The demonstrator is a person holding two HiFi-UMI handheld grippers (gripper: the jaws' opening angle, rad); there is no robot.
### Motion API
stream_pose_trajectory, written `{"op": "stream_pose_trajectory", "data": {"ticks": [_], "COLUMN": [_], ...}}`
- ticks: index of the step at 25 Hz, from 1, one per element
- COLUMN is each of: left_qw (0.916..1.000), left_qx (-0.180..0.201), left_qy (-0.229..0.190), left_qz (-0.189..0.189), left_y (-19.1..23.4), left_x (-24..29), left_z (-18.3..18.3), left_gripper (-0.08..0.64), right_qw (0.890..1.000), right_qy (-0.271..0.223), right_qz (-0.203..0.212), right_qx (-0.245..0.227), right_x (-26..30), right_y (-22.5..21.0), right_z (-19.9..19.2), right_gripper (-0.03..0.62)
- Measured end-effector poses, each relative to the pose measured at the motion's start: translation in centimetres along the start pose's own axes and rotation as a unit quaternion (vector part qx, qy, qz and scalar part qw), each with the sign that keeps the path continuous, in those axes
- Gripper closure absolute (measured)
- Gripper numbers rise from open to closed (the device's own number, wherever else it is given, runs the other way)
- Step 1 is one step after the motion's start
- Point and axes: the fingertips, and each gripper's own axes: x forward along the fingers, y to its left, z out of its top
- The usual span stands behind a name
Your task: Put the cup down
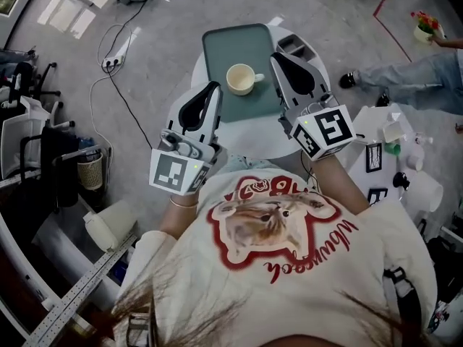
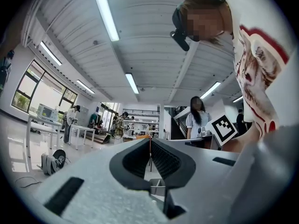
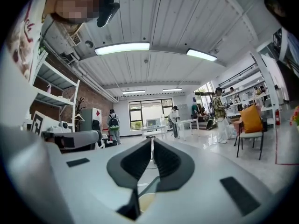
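Cup [image 1: 241, 78]: cream, upright, handle to the right, standing near the middle of the green tray [image 1: 219, 49]; nothing grips it.
Tray: lies on the round white surface [image 1: 246, 142].
Left gripper [image 1: 213, 87]: beside the tray's left edge, clear of the cup; fingers [image 2: 164, 160] closed tip to tip, nothing between them.
Right gripper [image 1: 275, 58]: over the tray's right edge, just beside the cup but apart from it; fingers [image 3: 168, 161] closed tip to tip, empty.
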Motion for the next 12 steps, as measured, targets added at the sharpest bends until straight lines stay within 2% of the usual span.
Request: {"op": "stream_pose_trajectory", "data": {"ticks": [5,12], "left_qw": [0.9999,0.9993], "left_qx": [0.011,0.014], "left_qy": [-0.006,-0.017], "left_qz": [0.007,0.028], "left_y": [-1.0,-2.3], "left_x": [-0.3,-1.9], "left_z": [0.5,0.8], "left_gripper": [0.545,0.545], "right_qw": [1.000,0.999], "right_qy": [-0.016,-0.022], "right_qz": [0.018,0.039], "right_qx": [-0.011,0.000], "right_x": [-1.0,-2.8], "right_y": [0.8,2.2], "right_z": [1.2,1.1], "right_gripper": [0.563,0.565]}}
